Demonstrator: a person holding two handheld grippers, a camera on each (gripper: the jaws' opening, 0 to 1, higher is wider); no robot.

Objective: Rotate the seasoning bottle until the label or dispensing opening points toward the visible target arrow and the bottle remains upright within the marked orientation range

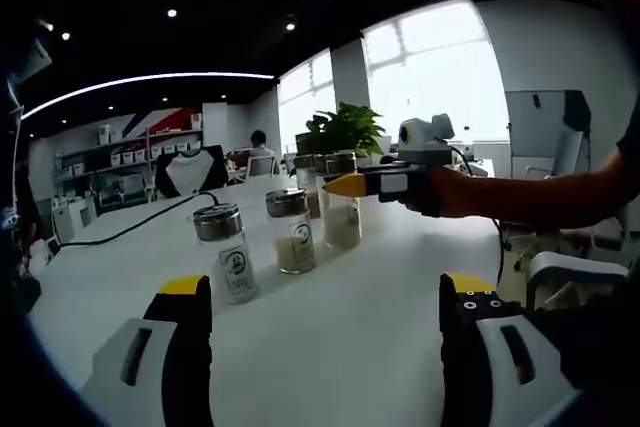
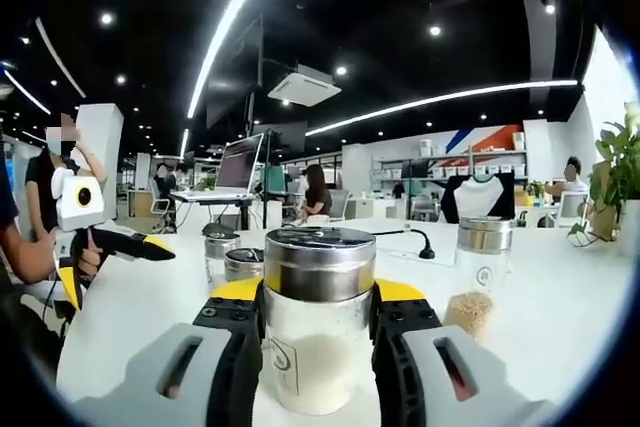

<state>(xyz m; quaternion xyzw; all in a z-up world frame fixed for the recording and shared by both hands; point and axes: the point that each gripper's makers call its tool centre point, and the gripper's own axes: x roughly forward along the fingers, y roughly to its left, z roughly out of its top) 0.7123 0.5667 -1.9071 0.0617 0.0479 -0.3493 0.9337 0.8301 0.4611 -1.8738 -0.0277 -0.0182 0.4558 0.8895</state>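
Note:
A glass seasoning bottle (image 2: pixel 318 347) with a metal lid and pale grains stands upright on the white table (image 2: pixel 560 307). My right gripper (image 2: pixel 318 292) is shut on it, one jaw against each side. In the left gripper view this same bottle (image 1: pixel 343 219) is the farthest of a row, with the right gripper (image 1: pixel 350 185) reaching in from the right at its lid. Two more bottles, the nearest (image 1: pixel 228 252) and the middle one (image 1: pixel 293 232), stand closer to my left gripper (image 1: pixel 325 292), which is open and holds nothing, short of the row.
Other bottles (image 2: pixel 483 272) (image 2: pixel 218 247) stand around the held one. A black cable (image 1: pixel 150 222) runs across the table (image 1: pixel 380 297). A potted plant (image 1: pixel 345 132) sits behind the row. People sit at the far desks.

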